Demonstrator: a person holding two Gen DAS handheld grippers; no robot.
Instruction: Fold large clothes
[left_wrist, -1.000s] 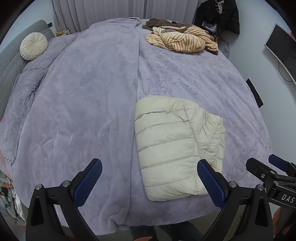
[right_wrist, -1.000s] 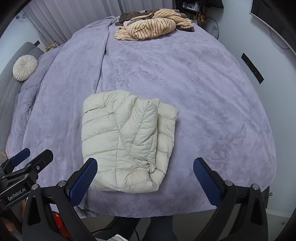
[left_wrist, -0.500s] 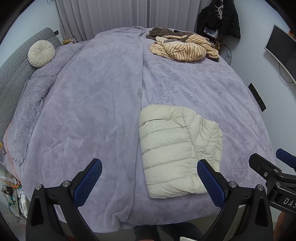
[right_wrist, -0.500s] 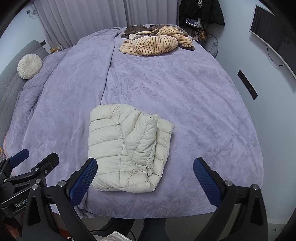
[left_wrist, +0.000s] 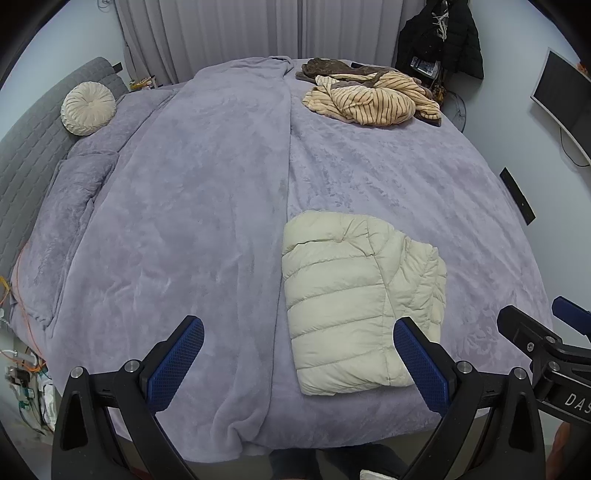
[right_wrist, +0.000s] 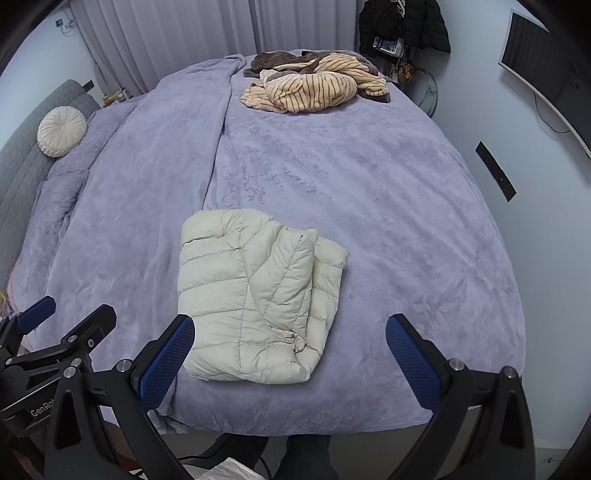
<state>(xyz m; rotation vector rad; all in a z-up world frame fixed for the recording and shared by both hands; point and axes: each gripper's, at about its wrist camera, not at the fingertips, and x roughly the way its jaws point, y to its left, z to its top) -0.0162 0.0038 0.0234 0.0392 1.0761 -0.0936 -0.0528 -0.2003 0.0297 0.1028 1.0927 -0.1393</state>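
Observation:
A cream puffer jacket (left_wrist: 354, 295) lies folded into a compact rectangle on the purple bed (left_wrist: 203, 221), near its front edge; it also shows in the right wrist view (right_wrist: 255, 295). My left gripper (left_wrist: 299, 362) is open and empty, held above the front edge of the bed, left of the jacket. My right gripper (right_wrist: 290, 362) is open and empty, held back from the jacket's near end. Each gripper shows at the edge of the other's view: the right one (left_wrist: 546, 347), the left one (right_wrist: 55, 339).
A pile of striped tan and brown clothes (left_wrist: 373, 98) lies at the far end of the bed (right_wrist: 369, 192). A round cream cushion (left_wrist: 88, 113) rests against the grey headboard at left. A dark coat (right_wrist: 402, 22) hangs by the far wall; a monitor (right_wrist: 543, 70) hangs at right.
Both grippers have drawn back and up from the bed, so the jacket looks smaller and farther. The jacket has not moved. Both stay open.

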